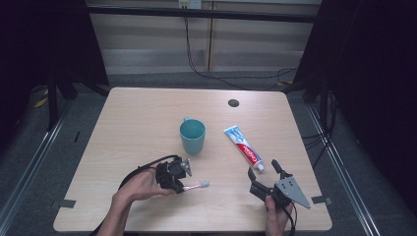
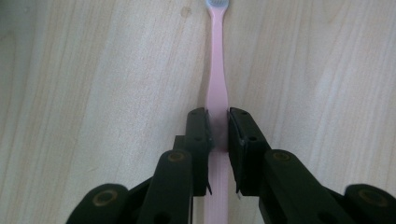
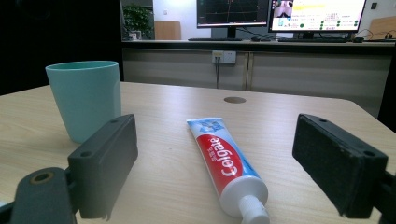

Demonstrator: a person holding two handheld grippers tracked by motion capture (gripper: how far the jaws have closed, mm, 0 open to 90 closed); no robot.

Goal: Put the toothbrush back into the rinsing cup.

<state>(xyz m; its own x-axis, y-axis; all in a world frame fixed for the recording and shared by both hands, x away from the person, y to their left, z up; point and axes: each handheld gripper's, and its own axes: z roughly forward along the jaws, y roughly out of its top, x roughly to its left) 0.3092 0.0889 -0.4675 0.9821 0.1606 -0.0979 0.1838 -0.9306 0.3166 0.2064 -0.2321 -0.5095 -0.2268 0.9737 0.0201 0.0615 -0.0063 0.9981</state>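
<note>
A pink toothbrush with a pale bristle head lies flat on the wooden table; in the high view the toothbrush sticks out to the right of my left gripper. My left gripper is shut on the toothbrush handle, both pads pressing its sides. A teal cup stands upright mid-table, and a red, white and blue toothpaste tube lies to its right, cap toward me. My right gripper stands open just short of the tube's cap. In the right gripper view, the tube lies between the wide-apart jaws, with the cup at left.
A round dark cable hole sits near the table's far edge. Dark curtains stand at both sides, and cables hang behind the table. Monitors on a far desk appear in the right gripper view. Bare tabletop lies at the left and far side.
</note>
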